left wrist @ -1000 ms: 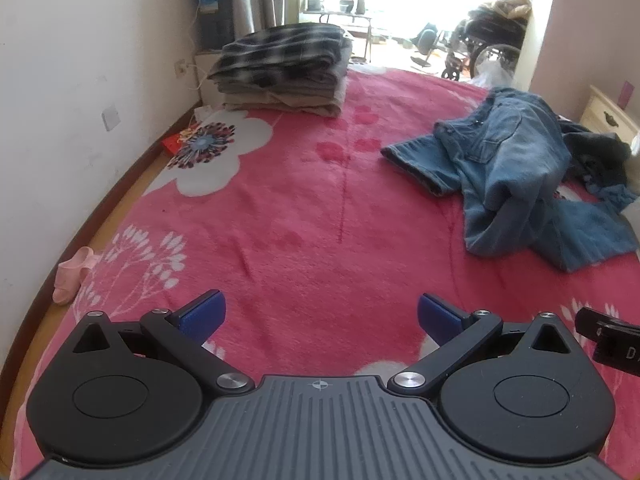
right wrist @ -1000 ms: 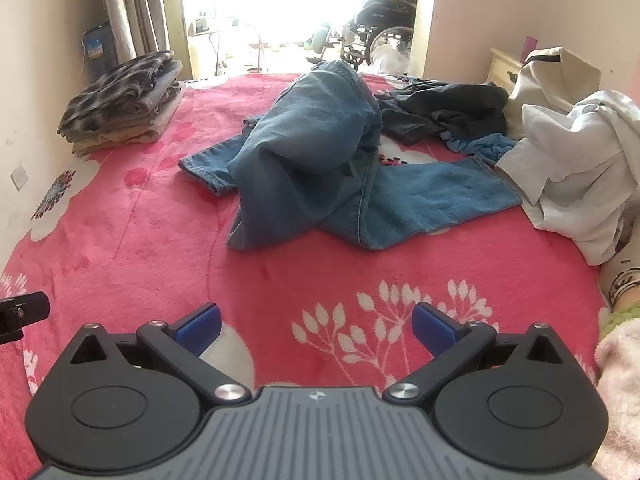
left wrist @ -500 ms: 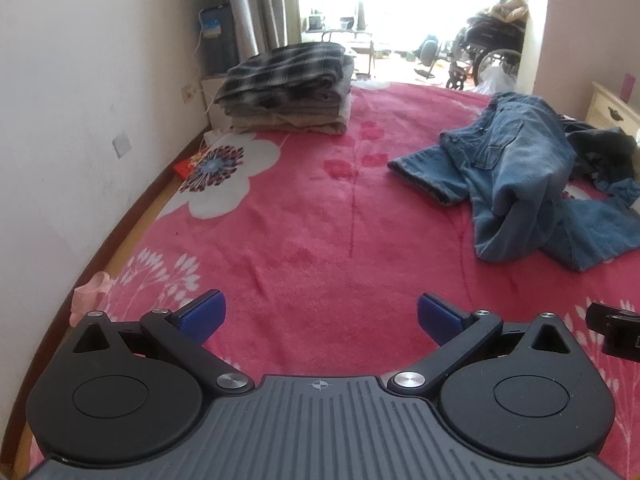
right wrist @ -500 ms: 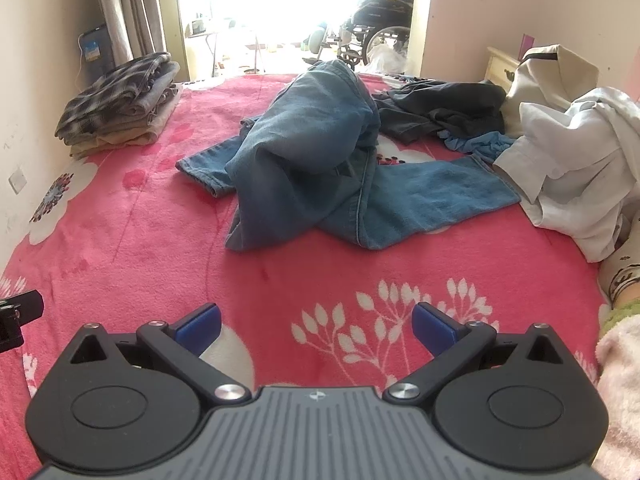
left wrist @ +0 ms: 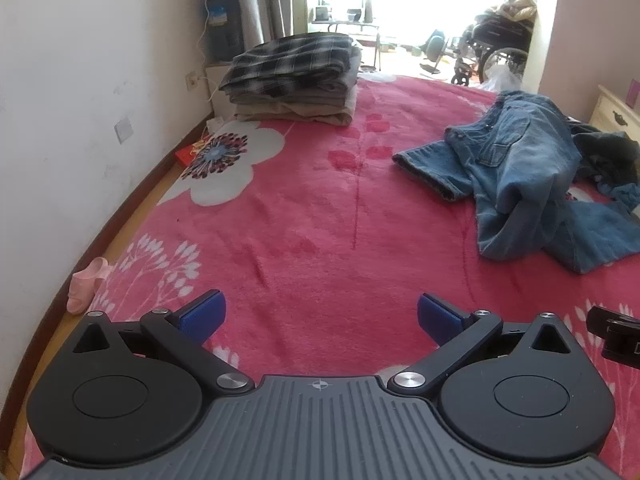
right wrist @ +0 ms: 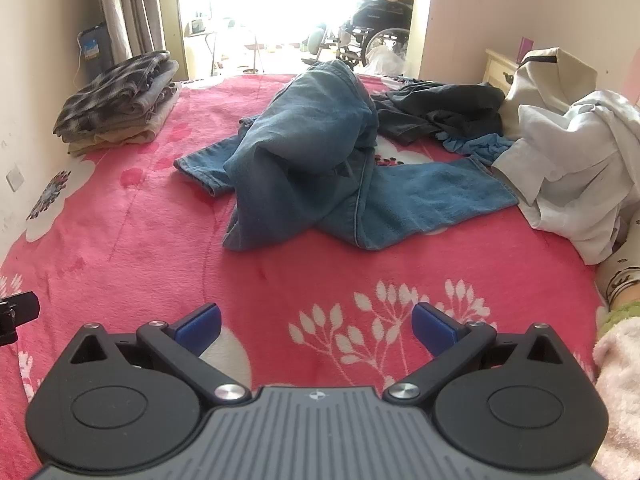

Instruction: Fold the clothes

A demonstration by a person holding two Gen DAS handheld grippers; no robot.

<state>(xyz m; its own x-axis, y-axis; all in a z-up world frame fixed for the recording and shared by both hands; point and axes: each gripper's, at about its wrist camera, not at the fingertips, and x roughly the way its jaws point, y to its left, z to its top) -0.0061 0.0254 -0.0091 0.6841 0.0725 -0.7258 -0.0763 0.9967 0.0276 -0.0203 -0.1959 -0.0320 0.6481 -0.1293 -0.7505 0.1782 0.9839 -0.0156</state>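
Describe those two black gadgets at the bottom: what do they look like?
Each, the left gripper and right gripper, has a ribbed grey body with a small crosshair mark, two round black discs, black link arms with silver pivots, and blue fingertip pads. A fluffy pink sleeve shows beside the right one.

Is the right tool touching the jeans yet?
Apart. The right wrist view shows the open right tool with a broad stretch of bare pink blanket between its fingertips and the near edge of the crumpled jeans.
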